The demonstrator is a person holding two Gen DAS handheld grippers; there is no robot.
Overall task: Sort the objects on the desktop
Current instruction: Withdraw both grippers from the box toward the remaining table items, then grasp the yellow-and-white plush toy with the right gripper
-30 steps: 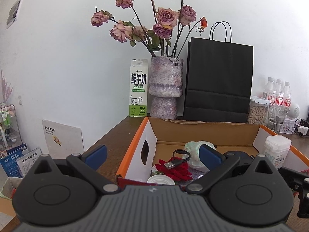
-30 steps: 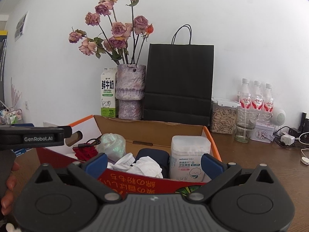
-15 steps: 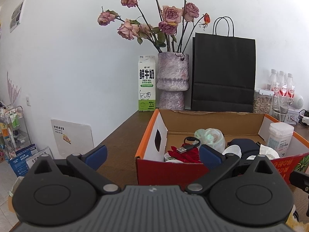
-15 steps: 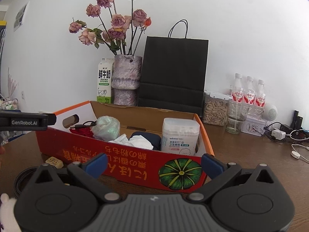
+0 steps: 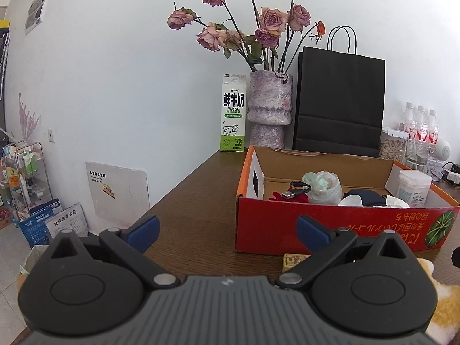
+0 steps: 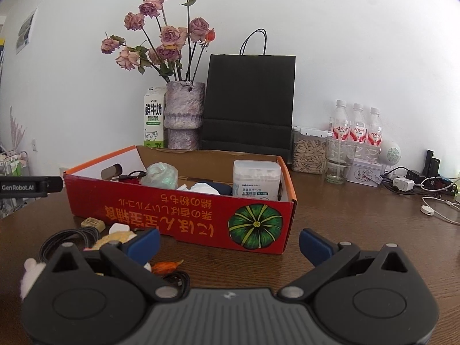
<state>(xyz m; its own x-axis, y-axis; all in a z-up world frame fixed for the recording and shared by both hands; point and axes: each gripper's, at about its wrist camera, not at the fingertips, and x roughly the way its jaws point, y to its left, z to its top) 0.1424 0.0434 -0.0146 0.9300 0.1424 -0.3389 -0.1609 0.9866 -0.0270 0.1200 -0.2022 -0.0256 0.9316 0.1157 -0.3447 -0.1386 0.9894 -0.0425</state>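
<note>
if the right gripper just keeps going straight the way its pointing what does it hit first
Most likely the red cardboard box: its front wall with the pumpkin print fills the line between the right gripper's open fingers. Only bare table shows before it, though depth is hard to judge.

The place looks like a lived-in home or small home office: a dark wooden table stands against a plain white wall, carrying a vase of dried roses, a fresh-milk carton, a black paper bag, a jar of seeds and three small drink bottles. Chargers and cables lie at the table's right end. On the floor to the left stand a wire rack of small bottles and printed boxes.
</note>
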